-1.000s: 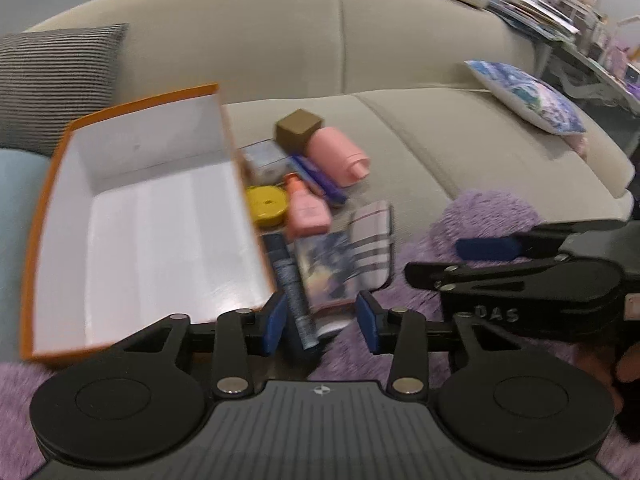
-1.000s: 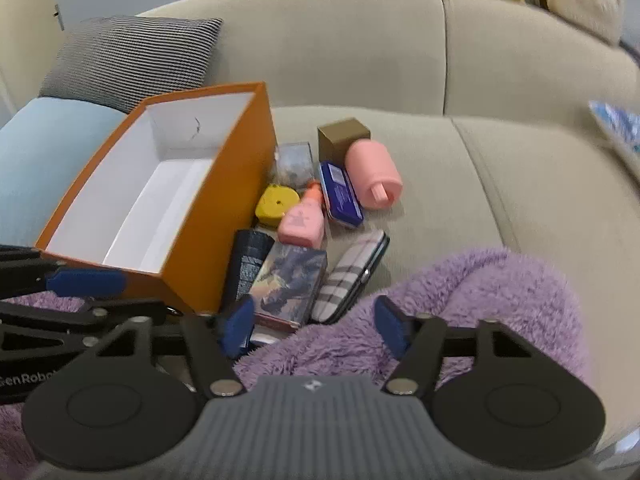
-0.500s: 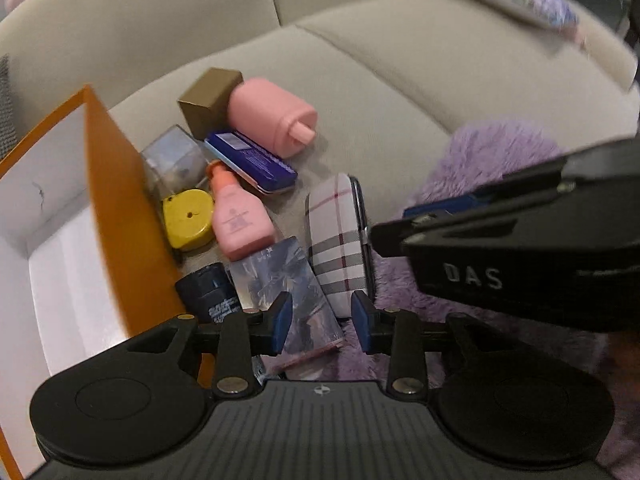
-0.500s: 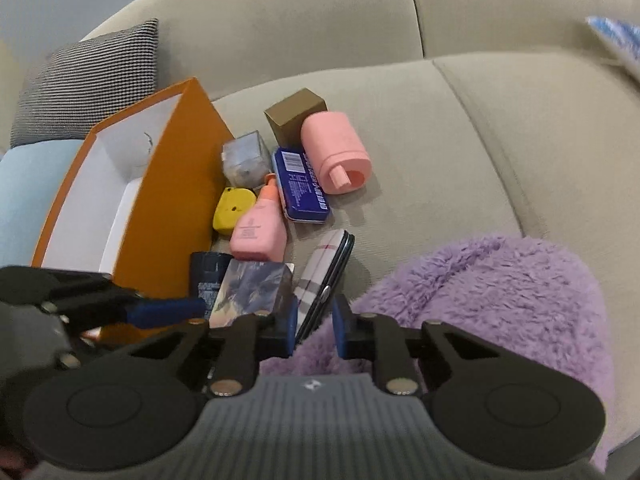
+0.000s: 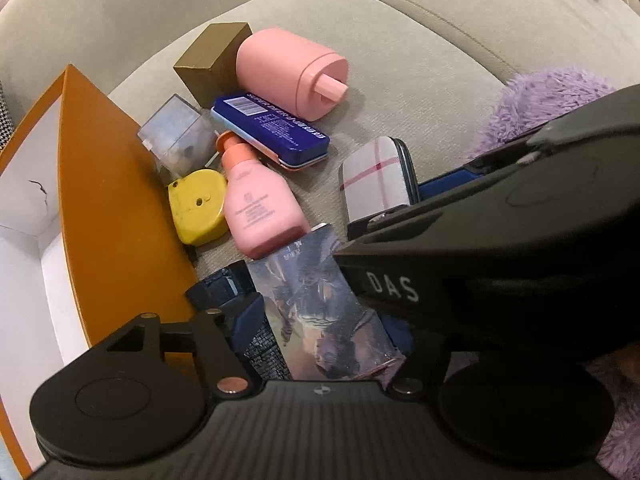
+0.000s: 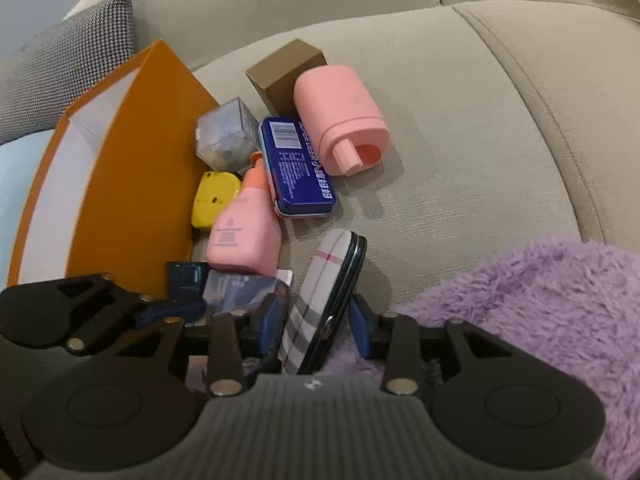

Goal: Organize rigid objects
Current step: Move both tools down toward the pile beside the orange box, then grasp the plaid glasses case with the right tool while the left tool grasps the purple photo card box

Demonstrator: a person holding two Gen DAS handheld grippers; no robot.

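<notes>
Rigid items lie clustered on the beige sofa seat cushion (image 6: 460,128), just right of the open orange cardboard box with white interior (image 6: 132,168). At the far end a brown cardboard cube (image 6: 286,70) touches a pink cylindrical container with a spout (image 6: 340,116), which lies on its side. Nearer, a blue rectangular tin with a barcode (image 6: 298,164) lies beside a clear plastic cube (image 6: 226,136). A pink pump bottle (image 6: 246,224) lies flat between the tin and a yellow rounded tape-measure case (image 6: 214,198), which rests against the box wall.

Right gripper (image 6: 314,322) points steeply down over a plaid hard case with a dark edge (image 6: 324,280). Its jaws are opening; the case stands between the blue pads (image 6: 269,320), with a gap visible on the right side, so no grip is made.

Left gripper (image 5: 320,324) straddles a glossy printed card pack (image 5: 320,304) and a dark cylindrical tube (image 5: 224,286). Its jaws are opening and stand wide; only one blue pad (image 5: 250,320) is visible, the other being hidden behind the right gripper's body. A purple fluffy blanket (image 6: 520,300) covers the near right corner.
</notes>
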